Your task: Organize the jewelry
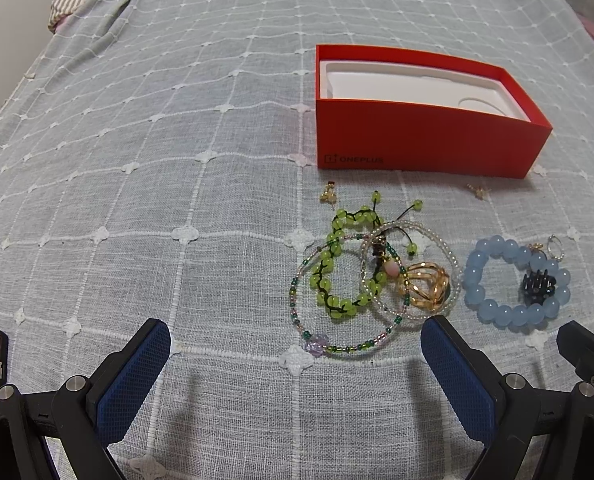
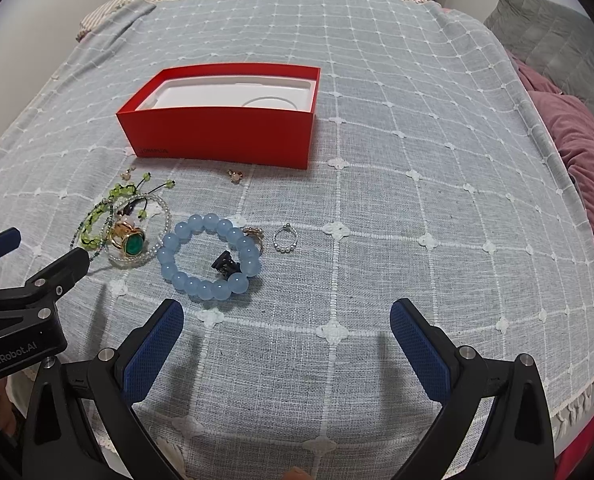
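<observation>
a: jewelry lay tangled before the red box [image 1: 425, 146]: green bead bracelet [image 1: 339, 276], gold ring [image 1: 427, 286], blue bead bracelet [image 2: 209, 258].
b: and the grippers?
a: left gripper [image 1: 297, 344] and right gripper [image 2: 287, 320] both gaped, holding nothing, over a grey checked bedspread [image 2: 417, 140].

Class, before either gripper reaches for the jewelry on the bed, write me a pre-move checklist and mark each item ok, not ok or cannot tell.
1. Red box open, white tray bare: ok.
2. Left gripper open, holding nothing: ok.
3. Right gripper open, holding nothing: ok.
4. Blue bead bracelet lies apart from the tangle: ok.
5. Green bead bracelet free of other strands: not ok, overlapped.
6. Black piece inside the blue bracelet separate from it: cannot tell.
</observation>
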Motion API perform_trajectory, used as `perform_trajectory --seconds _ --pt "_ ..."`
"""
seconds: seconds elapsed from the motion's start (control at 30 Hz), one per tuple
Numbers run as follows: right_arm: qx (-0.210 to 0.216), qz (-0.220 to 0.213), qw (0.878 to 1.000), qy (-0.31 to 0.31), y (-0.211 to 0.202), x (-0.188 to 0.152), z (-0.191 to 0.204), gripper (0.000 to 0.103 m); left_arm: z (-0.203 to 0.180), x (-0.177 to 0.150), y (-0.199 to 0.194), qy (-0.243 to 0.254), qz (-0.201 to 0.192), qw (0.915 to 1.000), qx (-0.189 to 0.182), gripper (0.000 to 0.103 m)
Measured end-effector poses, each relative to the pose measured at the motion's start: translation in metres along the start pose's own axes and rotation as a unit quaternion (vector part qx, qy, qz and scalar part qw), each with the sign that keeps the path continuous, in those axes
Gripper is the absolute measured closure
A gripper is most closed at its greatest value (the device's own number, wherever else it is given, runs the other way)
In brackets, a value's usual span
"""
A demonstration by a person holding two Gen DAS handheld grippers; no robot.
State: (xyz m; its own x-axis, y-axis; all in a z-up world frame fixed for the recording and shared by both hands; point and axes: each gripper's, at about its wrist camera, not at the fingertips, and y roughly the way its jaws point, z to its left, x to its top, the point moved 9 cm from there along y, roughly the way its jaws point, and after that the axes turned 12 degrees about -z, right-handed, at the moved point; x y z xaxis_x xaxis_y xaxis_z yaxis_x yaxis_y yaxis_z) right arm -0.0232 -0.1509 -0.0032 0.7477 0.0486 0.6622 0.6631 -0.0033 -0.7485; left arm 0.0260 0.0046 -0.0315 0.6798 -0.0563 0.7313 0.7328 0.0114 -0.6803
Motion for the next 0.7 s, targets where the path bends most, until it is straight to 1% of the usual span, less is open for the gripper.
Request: perform_trajectory --seconds 0.57,0.7 --pt "-0.001 0.0 1.0 -0.001 -0.0004 0.0 -0.0005 0.0 0.0021 0.0014 -0.0016 -0.002 -0.002 1.0 -0.001 0.0" --pt "-0.005 -0.006 1.0 -0.002 -0.0014 0.0021 -0.0061 0.0 0.0058 0.0032 -0.0028 -0.004 -0.009 0.9999 -0.004 0.0"
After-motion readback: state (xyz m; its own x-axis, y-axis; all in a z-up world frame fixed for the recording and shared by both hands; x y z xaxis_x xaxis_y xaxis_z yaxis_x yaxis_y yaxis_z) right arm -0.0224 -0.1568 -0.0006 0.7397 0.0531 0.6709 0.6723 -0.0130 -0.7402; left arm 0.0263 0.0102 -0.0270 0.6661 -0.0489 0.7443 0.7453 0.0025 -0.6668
